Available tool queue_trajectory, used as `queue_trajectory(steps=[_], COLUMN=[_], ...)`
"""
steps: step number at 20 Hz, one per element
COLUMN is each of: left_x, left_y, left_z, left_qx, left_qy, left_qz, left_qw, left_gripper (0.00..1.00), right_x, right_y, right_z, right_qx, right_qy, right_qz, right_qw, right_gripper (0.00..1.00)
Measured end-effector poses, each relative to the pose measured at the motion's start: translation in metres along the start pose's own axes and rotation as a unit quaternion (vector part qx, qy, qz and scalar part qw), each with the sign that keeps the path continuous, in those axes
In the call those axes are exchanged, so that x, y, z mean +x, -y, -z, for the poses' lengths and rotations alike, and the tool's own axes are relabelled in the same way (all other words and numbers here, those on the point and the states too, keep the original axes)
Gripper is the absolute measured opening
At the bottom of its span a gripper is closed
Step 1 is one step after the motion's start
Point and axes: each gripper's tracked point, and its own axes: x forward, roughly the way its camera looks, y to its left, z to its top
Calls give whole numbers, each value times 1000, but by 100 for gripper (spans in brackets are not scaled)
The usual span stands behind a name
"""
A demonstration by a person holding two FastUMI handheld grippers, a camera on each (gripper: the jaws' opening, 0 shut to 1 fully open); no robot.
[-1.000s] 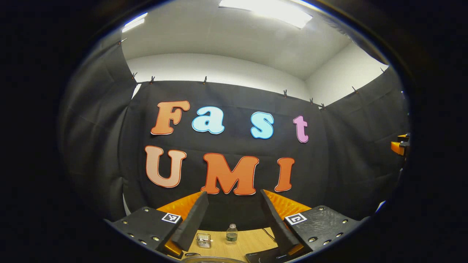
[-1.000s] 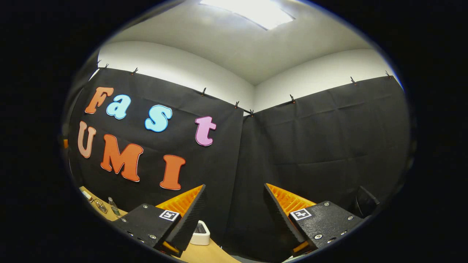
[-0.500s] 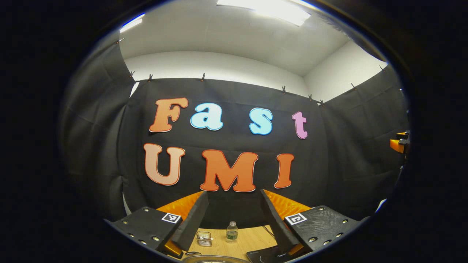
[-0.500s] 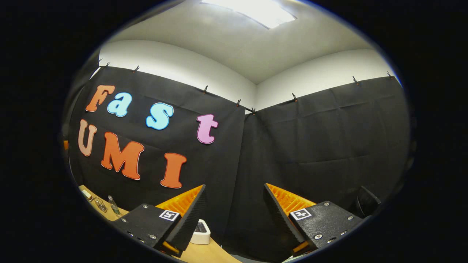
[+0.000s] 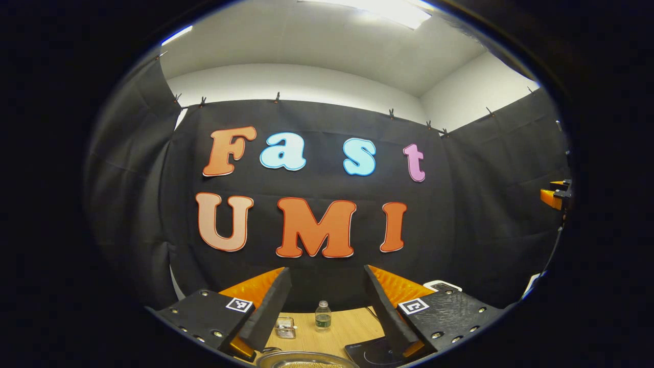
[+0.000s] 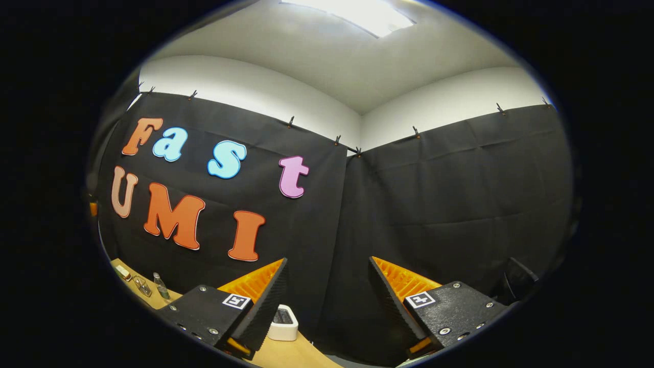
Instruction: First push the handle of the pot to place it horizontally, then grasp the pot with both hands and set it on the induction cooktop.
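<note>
In the left gripper view we see our left gripper [image 5: 327, 306] held above the light wooden table [image 5: 352, 329], its jaws spread wide with nothing between them. Past the fingers stand a small clear plastic bottle [image 5: 322, 315] and a little clear glass jar [image 5: 285, 327]. The round metal pot [image 5: 305, 360] shows just its rim at the bottom edge, with the black flat induction cooktop [image 5: 369, 352] just beside it to the right. The other gripper [image 5: 556, 193] peeks in at the far right edge.

In the right gripper view we see our right gripper [image 6: 327, 301] likewise gaping and empty, facing the booth's corner. A small white box-shaped device [image 6: 283, 324] sits on the table just past its left finger.
</note>
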Motion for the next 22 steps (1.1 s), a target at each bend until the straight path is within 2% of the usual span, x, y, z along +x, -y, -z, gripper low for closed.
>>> queue_trajectory(steps=[2,3,5,7,9,10,11,13,15,19,20,22], left_x=[1,0,1,-1,-4,-5,-5,-10,-18,-37,-43,-61], left_y=[3,7,14,22,33,36,43,52,61,64,64,63], left_z=[8,13,26,38,54,60,70,90,109,161,174,210], left_qx=[-2,-2,0,7,14,18,20,27,37,48,48,55], left_qy=[-14,-22,-43,-63,-86,-95,-110,-145,-179,-258,-281,-339], left_qz=[7,15,30,47,70,74,86,109,127,137,138,146], left_qw=[1000,1000,999,997,994,993,990,983,975,955,949,928], left_gripper=[87,92,67,60,40,40,22,7,4,3,3,3], right_x=[0,1,1,1,0,-1,-1,-1,0,0,-1,1], right_y=[-1,0,-1,-1,-2,-2,-2,-4,-5,-8,-9,-9], right_z=[1,1,4,6,7,8,8,10,12,17,19,23], right_qx=[0,1,2,2,0,0,0,1,2,2,2,0], right_qy=[-1,-2,-4,-7,-8,-9,-10,-12,-15,-20,-22,-26], right_qz=[-1,-2,-2,-2,-3,-4,-4,-6,-8,-12,-14,-14], right_qw=[1000,1000,1000,1000,1000,1000,1000,1000,1000,1000,1000,1000], right_gripper=[94,94,94,94,94,94,94,94,94,94,94,94])
